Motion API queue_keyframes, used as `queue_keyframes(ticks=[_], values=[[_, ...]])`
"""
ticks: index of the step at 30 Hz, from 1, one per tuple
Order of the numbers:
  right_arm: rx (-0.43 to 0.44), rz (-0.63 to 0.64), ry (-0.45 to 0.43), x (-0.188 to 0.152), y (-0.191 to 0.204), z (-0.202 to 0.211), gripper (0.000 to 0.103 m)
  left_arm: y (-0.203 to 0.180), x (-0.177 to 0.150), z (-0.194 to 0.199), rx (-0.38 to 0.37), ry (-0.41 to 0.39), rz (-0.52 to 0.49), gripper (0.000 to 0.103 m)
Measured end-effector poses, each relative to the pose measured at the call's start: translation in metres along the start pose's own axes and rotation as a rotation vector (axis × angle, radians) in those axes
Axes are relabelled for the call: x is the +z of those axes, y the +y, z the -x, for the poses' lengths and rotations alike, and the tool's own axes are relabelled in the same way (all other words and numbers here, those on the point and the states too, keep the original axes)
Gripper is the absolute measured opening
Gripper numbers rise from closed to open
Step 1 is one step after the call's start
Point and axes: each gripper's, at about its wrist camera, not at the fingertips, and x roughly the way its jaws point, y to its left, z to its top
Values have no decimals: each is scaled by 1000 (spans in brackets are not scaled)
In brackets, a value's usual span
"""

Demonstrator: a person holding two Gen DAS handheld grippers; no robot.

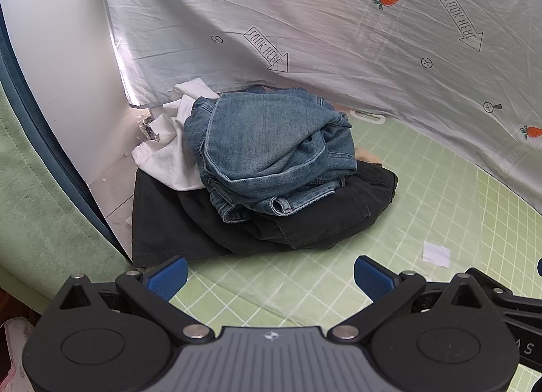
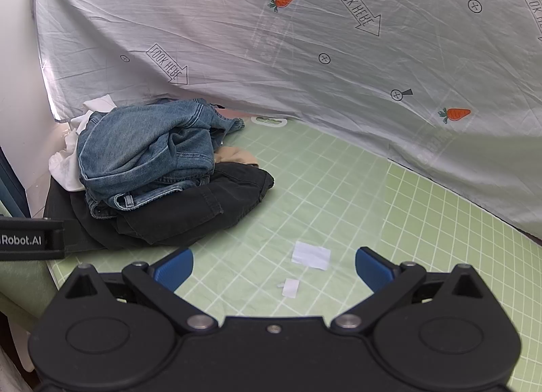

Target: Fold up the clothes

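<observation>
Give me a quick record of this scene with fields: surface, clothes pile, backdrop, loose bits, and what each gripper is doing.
surface: green grid mat
clothes pile: blue jeans on top of a black garment; white garment at the left; a tan piece peeks out behind
backdrop: pale sheet with carrots and arrows, hanging behind the pile
loose bits: two white paper scraps on the mat
left gripper: open, empty, short of the pile
right gripper: open, empty, over the scraps

Sheet (image 2: 305, 63) reads "LOOK HERE"; left claw (image 2: 30, 239) "Robot.AI".
</observation>
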Motion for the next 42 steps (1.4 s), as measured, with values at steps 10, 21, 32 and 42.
queue_keyframes(ticks=[10,21,32,42], values=[[-7,-9,15,6,-2,-4,103,-4,3,-7,-9,8,-12,103],[-29,-47,56,14,-14,-21,103,-9,19,-33,-17,48,-22,103],[-38,-7,114,62,-17,-89,103,15,83,-99,24,75,15,103],[112,-49,220,168,1,-235,99,57,150,-222,8,273,144,103]])
